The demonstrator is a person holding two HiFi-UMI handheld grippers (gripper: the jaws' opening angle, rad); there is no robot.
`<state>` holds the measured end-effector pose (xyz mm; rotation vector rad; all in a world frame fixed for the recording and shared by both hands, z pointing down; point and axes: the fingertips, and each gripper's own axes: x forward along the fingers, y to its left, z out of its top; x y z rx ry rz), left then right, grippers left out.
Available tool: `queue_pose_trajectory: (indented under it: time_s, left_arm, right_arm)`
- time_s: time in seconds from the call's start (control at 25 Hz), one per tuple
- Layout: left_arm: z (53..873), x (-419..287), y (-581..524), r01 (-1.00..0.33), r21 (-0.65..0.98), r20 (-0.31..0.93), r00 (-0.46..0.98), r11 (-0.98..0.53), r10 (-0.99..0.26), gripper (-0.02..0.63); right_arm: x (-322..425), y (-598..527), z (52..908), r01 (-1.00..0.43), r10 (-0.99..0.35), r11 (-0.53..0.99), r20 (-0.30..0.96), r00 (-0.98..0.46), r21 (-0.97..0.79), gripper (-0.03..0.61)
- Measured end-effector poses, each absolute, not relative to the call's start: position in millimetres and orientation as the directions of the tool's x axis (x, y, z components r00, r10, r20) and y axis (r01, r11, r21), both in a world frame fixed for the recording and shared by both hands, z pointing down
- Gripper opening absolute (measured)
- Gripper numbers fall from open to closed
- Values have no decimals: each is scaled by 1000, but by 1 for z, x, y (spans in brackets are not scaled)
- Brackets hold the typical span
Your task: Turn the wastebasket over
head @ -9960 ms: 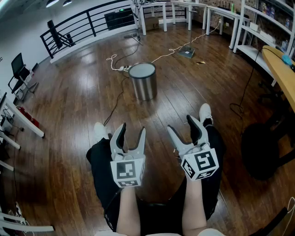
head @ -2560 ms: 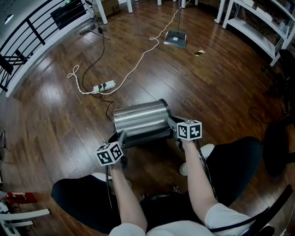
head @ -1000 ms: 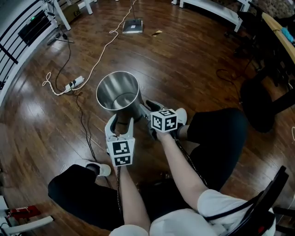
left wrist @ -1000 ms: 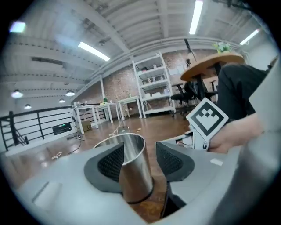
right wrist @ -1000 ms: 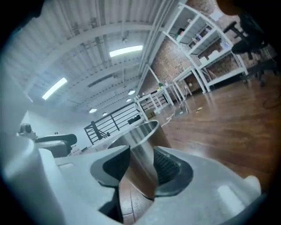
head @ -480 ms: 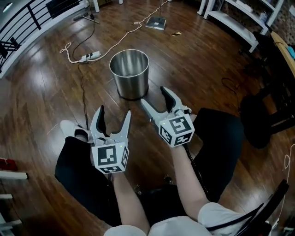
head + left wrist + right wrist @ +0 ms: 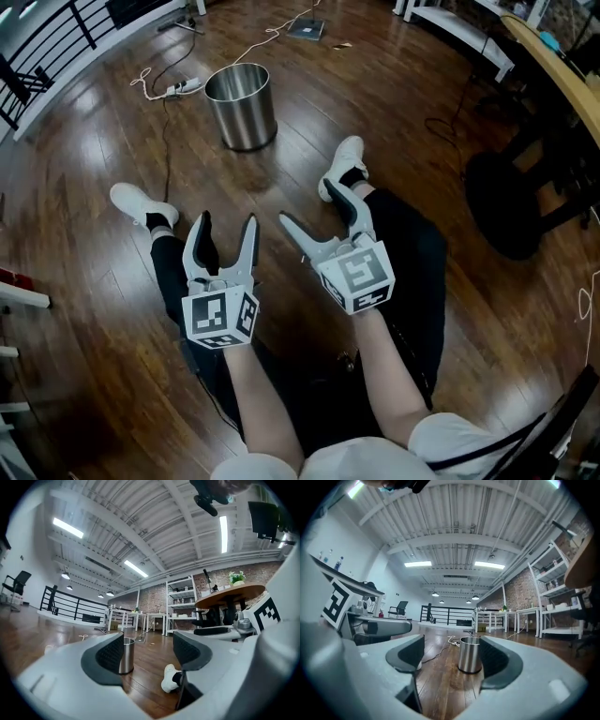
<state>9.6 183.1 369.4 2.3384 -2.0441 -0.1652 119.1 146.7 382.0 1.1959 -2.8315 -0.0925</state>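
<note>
The steel wastebasket (image 7: 241, 105) stands upright on the wooden floor with its open mouth up, far ahead of both grippers. My left gripper (image 7: 227, 230) hovers above the person's left leg, jaws wide and closing slightly, with nothing between them. My right gripper (image 7: 314, 208) is beside it over the right leg, jaws still opening and empty. The left gripper view shows the wastebasket (image 7: 126, 656) at a distance past the left gripper (image 7: 147, 651). In the right gripper view the wastebasket (image 7: 469, 654) stands well beyond the right gripper (image 7: 452, 656).
The person sits on the floor, legs stretched out, white shoes (image 7: 136, 202) pointing toward the basket. A power strip with cable (image 7: 183, 86) lies left of the basket. A black chair base (image 7: 511, 202) stands at right, under a wooden desk edge (image 7: 553, 66).
The basket went from lying on its side between both grippers to standing mouth up. Both grippers have let go, opened wide and drawn back toward the person.
</note>
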Motion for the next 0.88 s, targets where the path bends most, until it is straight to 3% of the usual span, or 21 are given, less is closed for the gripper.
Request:
queue_pose_trajectory:
  time_s: [0.4,0.88]
  left_arm:
    - [342,106,372,-998,15,-93,65,-67,-994,345]
    - [325,151,473,-998,-55,-85,21,-16,-996,330]
  right_arm:
    - [215,324,351,-699,-703,706,-13,-711,117,345]
    - [280,419,333,-721,-730,675,-1,-683,154,345]
